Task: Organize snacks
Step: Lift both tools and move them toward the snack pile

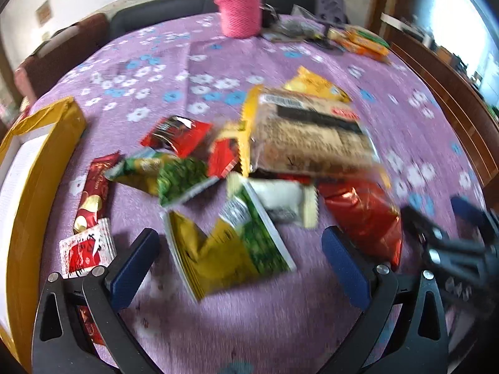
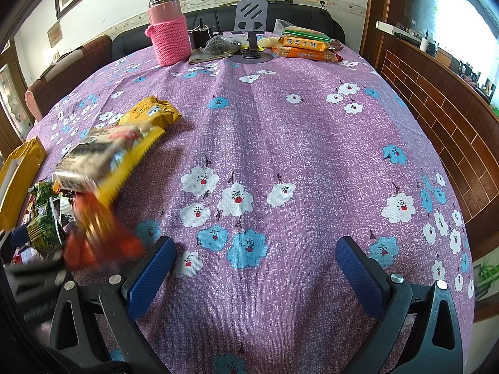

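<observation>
Both the left gripper point(image 1: 240, 268) and right gripper point(image 2: 255, 275) hang wide open and empty over the purple floral tabletop point(image 2: 280, 143), apparently poised to sort the heap of crinkly foil snack packets point(image 1: 237, 180) beside the yellow cardboard box point(image 1: 37, 187).

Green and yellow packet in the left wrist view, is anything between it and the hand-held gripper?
Nothing visible: the left hand-held gripper is open, and the packet lies on bare cloth just ahead.
</observation>
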